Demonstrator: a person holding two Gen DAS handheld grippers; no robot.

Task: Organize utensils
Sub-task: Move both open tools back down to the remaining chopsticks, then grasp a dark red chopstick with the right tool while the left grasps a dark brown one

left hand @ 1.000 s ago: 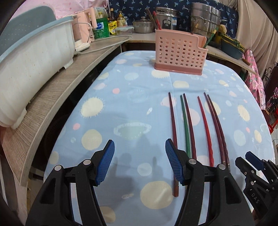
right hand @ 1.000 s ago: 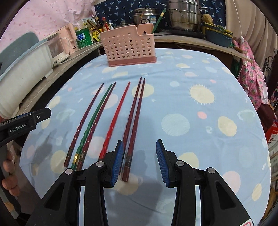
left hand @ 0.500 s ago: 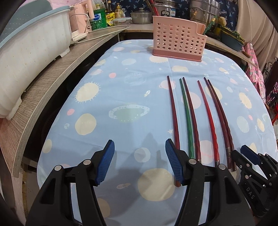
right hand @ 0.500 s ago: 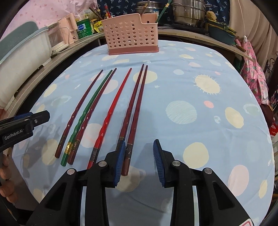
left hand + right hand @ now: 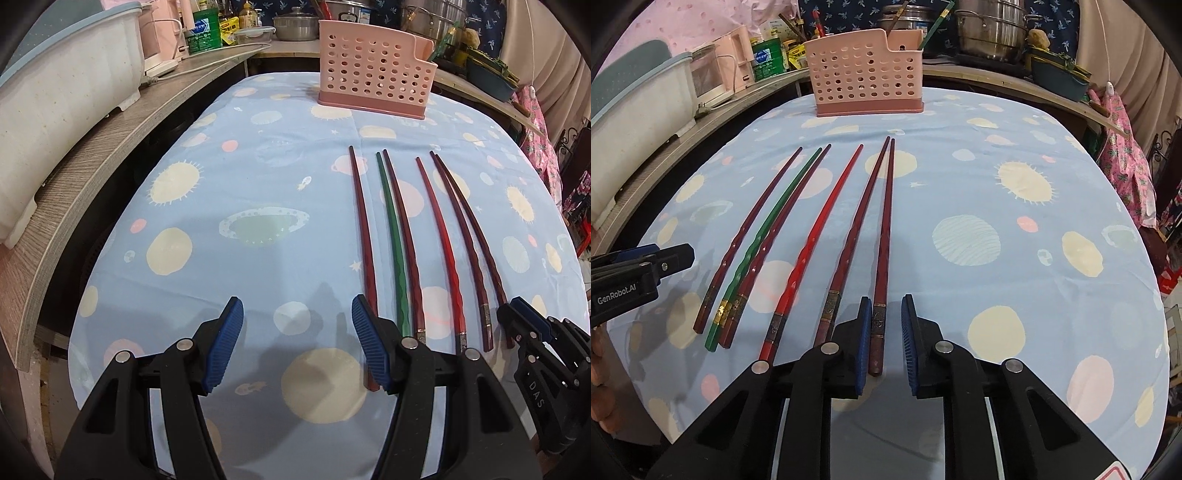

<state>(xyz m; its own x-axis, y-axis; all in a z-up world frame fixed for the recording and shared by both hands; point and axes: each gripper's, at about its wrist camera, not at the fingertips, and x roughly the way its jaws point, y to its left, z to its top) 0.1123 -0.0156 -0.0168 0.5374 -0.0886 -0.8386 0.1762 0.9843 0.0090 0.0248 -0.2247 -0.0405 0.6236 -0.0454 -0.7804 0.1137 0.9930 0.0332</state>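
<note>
Loosely, right gripper [image 5: 884, 341] straddling dark chopstick [image 5: 884, 236], left gripper [image 5: 297, 343] wide, empty

The left gripper [image 5: 297, 341] hides the butt ends of the green chopstick [image 5: 392, 236] and its dark red neighbour [image 5: 402, 236]; the basket [image 5: 866, 70] contents ahead are mostly concealed.

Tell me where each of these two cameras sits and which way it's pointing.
Left wrist: rides the left tool, open, at the near table edge, facing the pink basket; the right tool shows at lower right.
Right wrist: rides the right tool, open around the rightmost chopstick, facing the same way; the left tool and fingertips show at left.
Shared: basket, six chopsticks, planet tablecloth.
</note>
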